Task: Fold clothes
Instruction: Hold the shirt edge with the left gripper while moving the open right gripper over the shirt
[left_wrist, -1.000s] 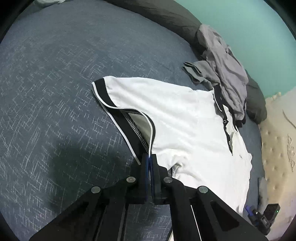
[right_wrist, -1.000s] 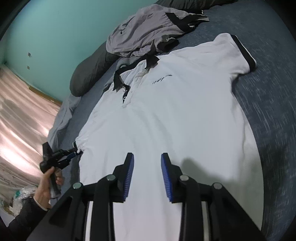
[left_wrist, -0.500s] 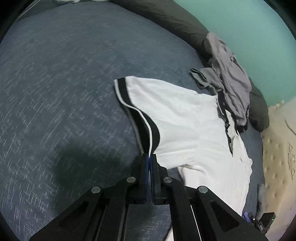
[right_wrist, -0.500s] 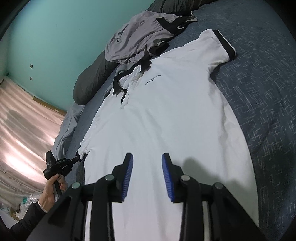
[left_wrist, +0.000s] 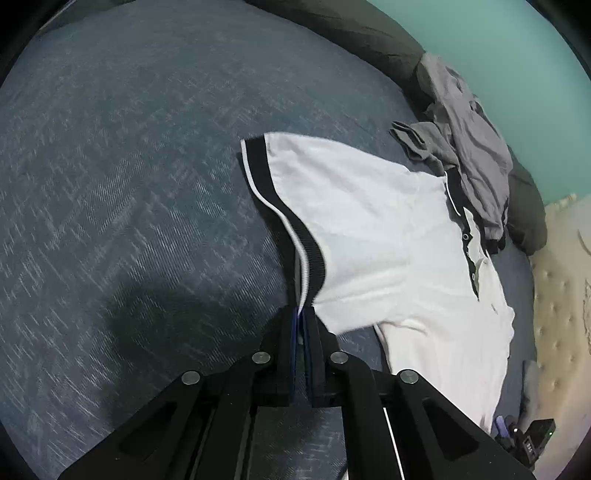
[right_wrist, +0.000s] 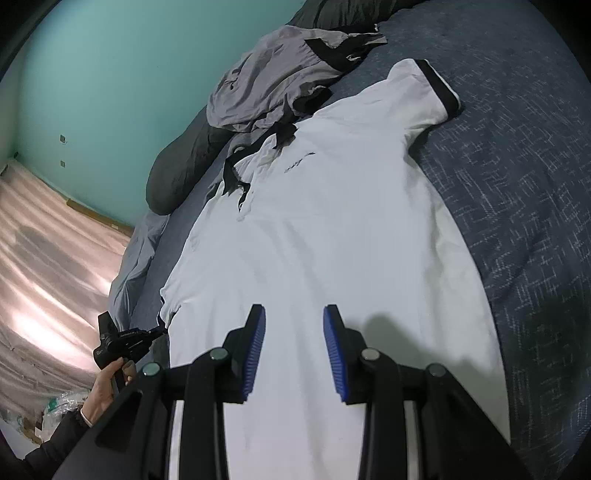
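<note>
Black fingers of the left claw (left_wrist: 301, 314) are pinched tight on the black-and-white cuff (left_wrist: 306, 254) of the white polo shirt (left_wrist: 388, 236), right at the sleeve end, so that sleeve is lifted and drawn out toward the camera while its far cuff corner sits over the bedspread. From the right wrist view you can see the same left claw (right_wrist: 157, 331) small at the lower left, nipping the edge of the sleeve, with the person's hand (right_wrist: 107, 384) and a dark sleeve (right_wrist: 55, 439) behind it. The right claw (right_wrist: 293, 314) is spread wide, blue pads (right_wrist: 255, 347) apart, gripping nothing and hanging just over the lower middle of the shirt's (right_wrist: 332, 240) front. The shirt lies face up and mostly flat on the dark blue patterned bedspread (right_wrist: 524, 192), collar (right_wrist: 236, 166) pointing away, the other sleeve (right_wrist: 424, 92) stretched out to the upper right with its black cuff showing. A crumpled grey garment (right_wrist: 269, 88) with black trim is piled just past the collar, touching or overlapping it, and it leans on a dark grey pillow (right_wrist: 177, 170) against the teal wall (right_wrist: 110, 74). Left wrist view also catches a beige tufted headboard (left_wrist: 557, 295) off to the right of the bed, well apart from the pinched sleeve.
</note>
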